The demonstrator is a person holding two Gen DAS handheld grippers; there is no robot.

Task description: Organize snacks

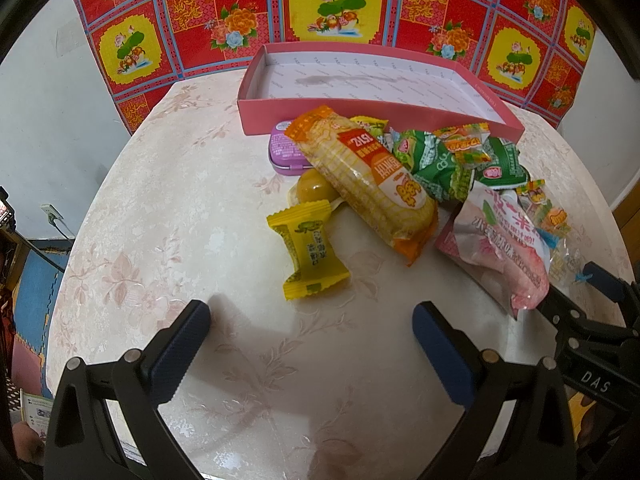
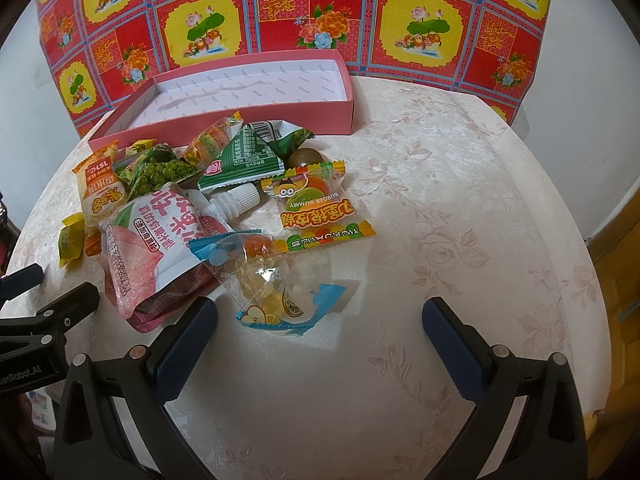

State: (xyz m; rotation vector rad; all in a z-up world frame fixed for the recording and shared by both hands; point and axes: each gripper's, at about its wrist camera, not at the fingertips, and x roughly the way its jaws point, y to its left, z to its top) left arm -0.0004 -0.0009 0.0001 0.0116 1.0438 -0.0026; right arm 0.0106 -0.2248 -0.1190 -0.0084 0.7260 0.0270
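Left gripper (image 1: 311, 322) and right gripper (image 2: 320, 316) stand wide open and empty at lower frame, poised before the snack pile (image 1: 400, 184), presumably for a first pick. The empty pink box (image 1: 360, 80) waits at upper centre. Only the right view shows the burger gummy packet (image 2: 316, 204); only the left, the purple tin (image 1: 282, 148).

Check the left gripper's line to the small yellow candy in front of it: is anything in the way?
Nothing visible blocks it. The left gripper is open over bare table, and the yellow candy lies just ahead of its fingers, at the near edge of the pile. The long corn-print packet lies behind it and to its right, off that line.
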